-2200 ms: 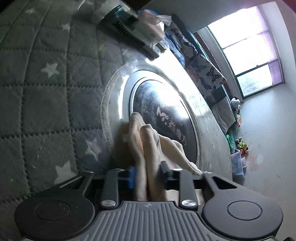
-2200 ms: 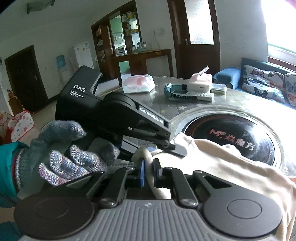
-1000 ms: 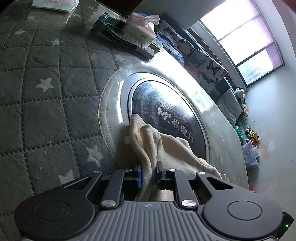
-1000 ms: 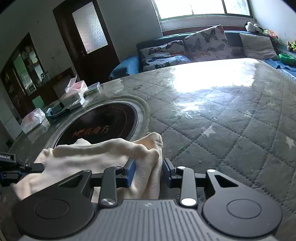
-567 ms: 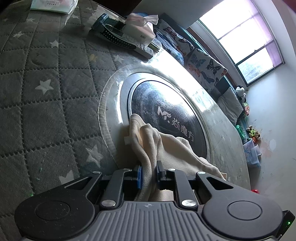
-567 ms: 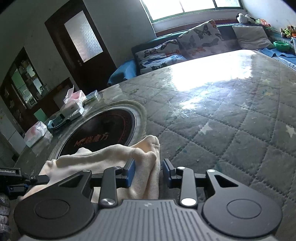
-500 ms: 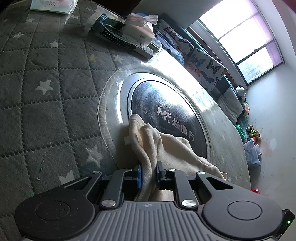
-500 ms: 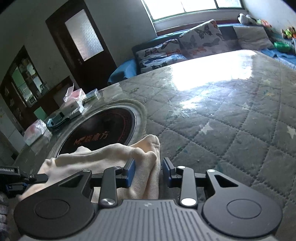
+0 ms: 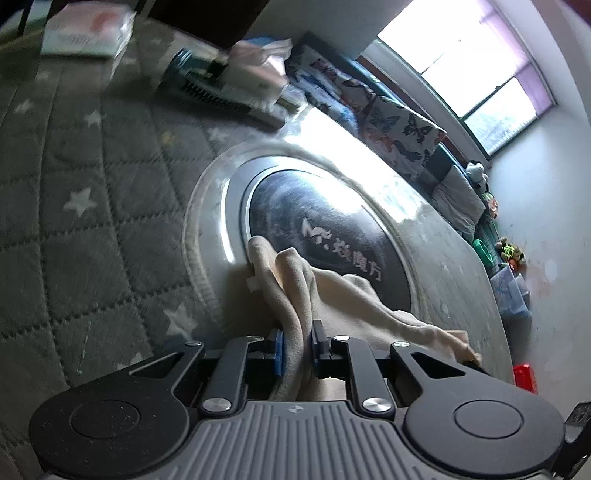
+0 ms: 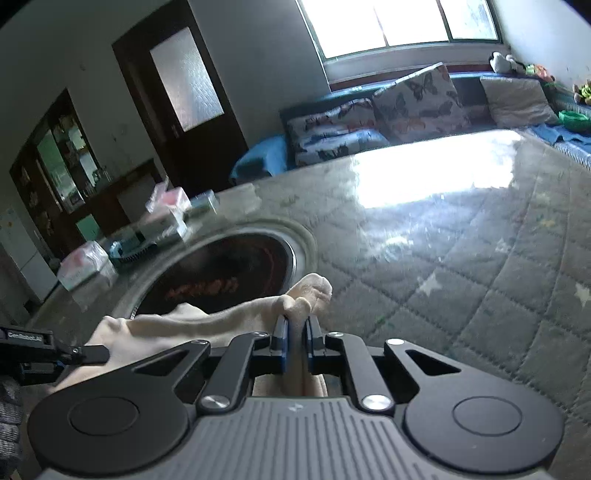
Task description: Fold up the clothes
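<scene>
1. The left gripper (image 9: 297, 341) is clamped on a bunched edge of the cream garment (image 9: 332, 291), fabric squeezed tight between its blue-edged pads.
2. The right gripper (image 10: 295, 341) is pinching the other end of the same garment (image 10: 207, 321), its pads pressed together on a raised fold whose tip pokes up just past the fingers.
3. The cloth hangs slack between the 2 grippers, draped over the near rim of the round dark glass inset (image 9: 325, 225) set into the table; white lettering shows on the glass beside the cloth.
4. From the right wrist view, the left gripper (image 10: 79, 353) comes in at the lower left edge, touching the garment's far end, with a knitted glove (image 10: 9, 417) just showing at the frame edge.
5. The table wears a grey quilted cover with white stars (image 9: 77, 199).
6. At the far side sit tissue packs (image 9: 88, 31) and a teal comb-like item (image 9: 199, 83), somewhat blurred.
7. Butterfly-print cushions (image 10: 417, 107) line a bench beneath the bright window (image 10: 399, 22).
</scene>
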A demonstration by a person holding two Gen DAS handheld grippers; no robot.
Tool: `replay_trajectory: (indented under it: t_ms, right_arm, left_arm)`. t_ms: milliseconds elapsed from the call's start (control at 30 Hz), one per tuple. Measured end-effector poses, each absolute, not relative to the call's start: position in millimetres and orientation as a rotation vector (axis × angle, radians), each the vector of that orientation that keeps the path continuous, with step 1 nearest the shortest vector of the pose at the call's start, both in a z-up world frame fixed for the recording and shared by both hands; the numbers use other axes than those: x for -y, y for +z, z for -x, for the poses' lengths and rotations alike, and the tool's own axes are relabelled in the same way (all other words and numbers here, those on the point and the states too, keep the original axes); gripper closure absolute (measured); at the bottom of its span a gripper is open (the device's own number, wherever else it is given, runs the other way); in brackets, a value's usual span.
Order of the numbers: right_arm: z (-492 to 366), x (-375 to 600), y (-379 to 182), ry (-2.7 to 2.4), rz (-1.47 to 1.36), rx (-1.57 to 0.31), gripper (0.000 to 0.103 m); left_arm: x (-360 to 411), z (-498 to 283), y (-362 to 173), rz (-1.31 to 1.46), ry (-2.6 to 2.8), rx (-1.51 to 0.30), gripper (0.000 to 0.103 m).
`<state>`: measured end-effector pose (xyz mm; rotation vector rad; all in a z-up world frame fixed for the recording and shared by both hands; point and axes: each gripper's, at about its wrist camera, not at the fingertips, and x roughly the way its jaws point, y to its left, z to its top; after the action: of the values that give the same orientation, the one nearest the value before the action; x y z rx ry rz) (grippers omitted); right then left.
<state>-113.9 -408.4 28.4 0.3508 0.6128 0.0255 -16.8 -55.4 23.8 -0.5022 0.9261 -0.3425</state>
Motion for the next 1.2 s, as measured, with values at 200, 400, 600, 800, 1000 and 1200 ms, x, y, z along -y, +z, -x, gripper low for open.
replay_trajectory:
  t_ms: [200, 400, 600, 800, 1000, 1200]
  right_arm:
    - [124.9, 404.0, 50.1, 0.038, -0.323, -0.553, 0.095]
    - [137.7, 416.6, 69.4, -0.004, -0.306, -0.503, 0.095]
    - [148.8, 442.1, 82.8, -0.081, -0.288, -0.464, 0.095]
    - [154.7, 468.9, 88.2, -0.162, -0.259, -0.452, 0.095]
    - [163.1, 499.2, 88.9, -0.237, -0.258, -0.444, 0.095]
    - [166.2, 524.8, 81.0, -0.307, -0.261, -0.458, 0.095]
  left_arm:
    - [69.1, 21.6, 44.1, 0.438, -0.391, -0.873, 0.088]
    - [97.5, 20.8, 64.5, 0.384, -0.450, -0.840, 0.089]
    - [140.9, 16.4, 75.7, 0.340, -0.510, -0.833, 0.089]
    - [191.2, 11.9, 77.8, 0.294, -0.560, -0.846, 0.089]
    - [234.5, 6.1, 75.2, 0.248, -0.603, -0.852, 0.089]
    - [265.5, 2.0, 69.8, 0.203, -0.634, -0.868, 0.089]
